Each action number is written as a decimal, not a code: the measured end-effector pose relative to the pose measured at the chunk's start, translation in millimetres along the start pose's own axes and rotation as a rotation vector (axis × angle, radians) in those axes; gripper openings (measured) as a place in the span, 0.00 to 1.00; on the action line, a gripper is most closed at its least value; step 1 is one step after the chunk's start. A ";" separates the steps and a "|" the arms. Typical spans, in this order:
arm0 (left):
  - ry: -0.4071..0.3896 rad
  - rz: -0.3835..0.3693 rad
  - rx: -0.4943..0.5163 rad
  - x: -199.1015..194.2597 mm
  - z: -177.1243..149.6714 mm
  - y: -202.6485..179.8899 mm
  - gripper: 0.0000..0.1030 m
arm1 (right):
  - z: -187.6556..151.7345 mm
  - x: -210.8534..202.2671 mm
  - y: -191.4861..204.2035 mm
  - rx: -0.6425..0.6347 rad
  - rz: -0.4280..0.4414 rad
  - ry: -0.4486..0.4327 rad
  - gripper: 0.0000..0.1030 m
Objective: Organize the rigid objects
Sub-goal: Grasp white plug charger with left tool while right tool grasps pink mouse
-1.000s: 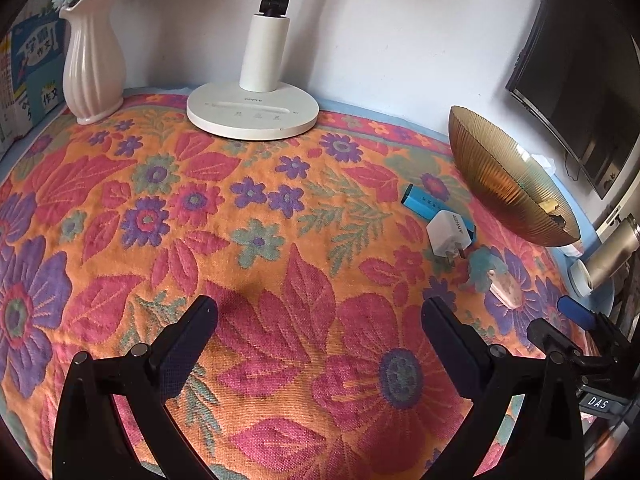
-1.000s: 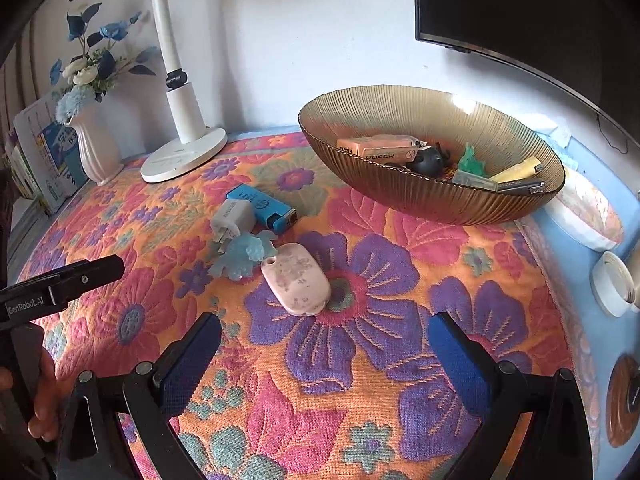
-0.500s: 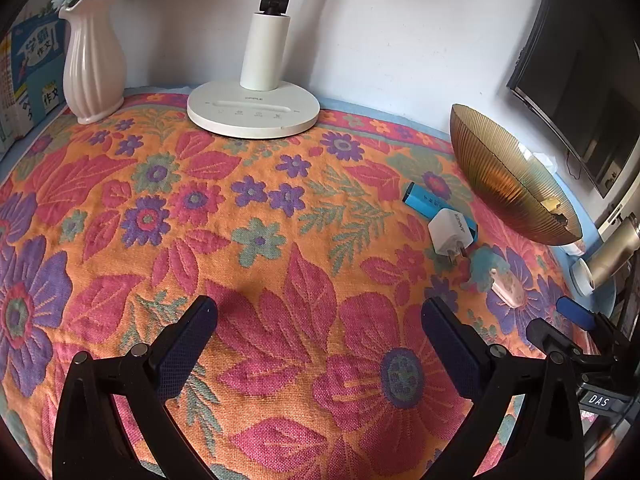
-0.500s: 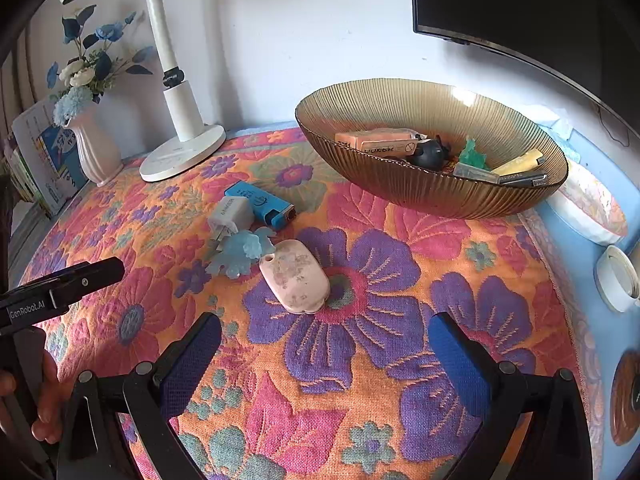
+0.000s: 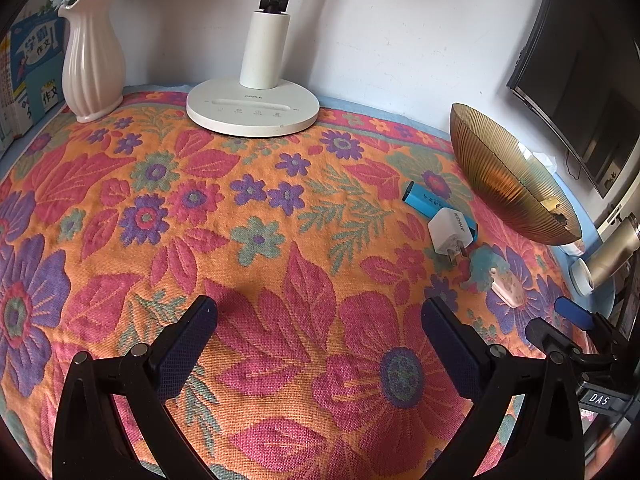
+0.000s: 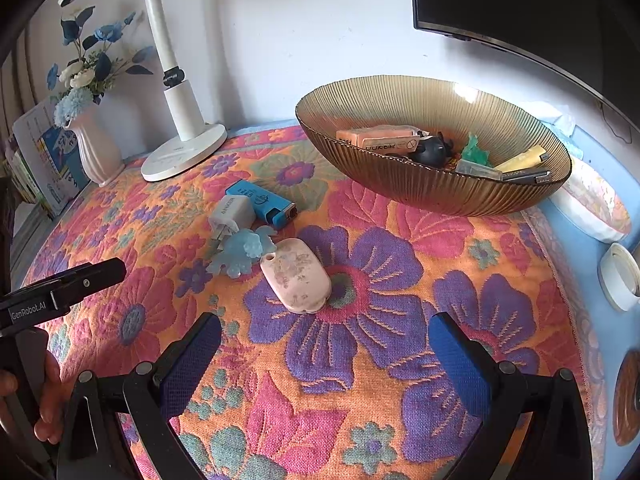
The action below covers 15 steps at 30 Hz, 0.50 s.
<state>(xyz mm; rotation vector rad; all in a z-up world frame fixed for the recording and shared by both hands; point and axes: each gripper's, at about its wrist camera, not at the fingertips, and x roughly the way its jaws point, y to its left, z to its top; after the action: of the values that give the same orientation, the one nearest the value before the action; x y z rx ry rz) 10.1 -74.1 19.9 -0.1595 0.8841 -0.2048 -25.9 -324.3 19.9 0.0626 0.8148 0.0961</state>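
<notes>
The right tongs have crept closer to the pink case mid-desk, short of the bowl, both jaws wide and empty like the idle left tongs, so pickup looks next.

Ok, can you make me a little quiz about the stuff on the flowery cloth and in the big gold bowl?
1. True or false: the pink pebble-shaped case lies inside the gold bowl.
2. Which thing touches the white plug charger? A) the blue lighter B) the vase C) the lamp base
3. Fill in: both the right gripper and the left gripper are ____ and hold nothing.

Key: 1 false, it lies on the cloth in front of the bowl. 2 A. 3 open.
</notes>
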 end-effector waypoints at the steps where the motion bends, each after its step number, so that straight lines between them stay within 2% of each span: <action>1: 0.000 0.000 0.000 0.0 0.0 0.1 0.99 | -0.1 0.0 0.0 0.000 0.000 0.000 1.00; 7: -0.003 0.010 0.005 0.8 -1.2 -0.8 0.99 | -0.7 -1.0 -0.2 0.006 -0.009 -0.006 1.00; 10: 0.031 0.016 0.025 3.5 -0.4 -5.1 0.99 | -0.5 -4.0 -6.4 0.035 -0.018 -0.005 1.00; 12: 0.062 -0.013 0.032 2.6 3.2 -10.5 0.98 | 0.1 -5.3 -16.6 0.078 0.027 0.022 1.00; 15: 0.066 -0.075 0.056 -0.8 19.0 -28.6 0.98 | 9.0 -5.6 -27.0 0.098 0.069 0.057 1.00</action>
<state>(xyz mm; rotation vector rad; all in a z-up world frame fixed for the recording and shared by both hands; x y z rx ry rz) 21.3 -100.5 38.8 -0.1344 0.9373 -0.3064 -21.5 -351.8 27.7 0.1808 0.8743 0.1239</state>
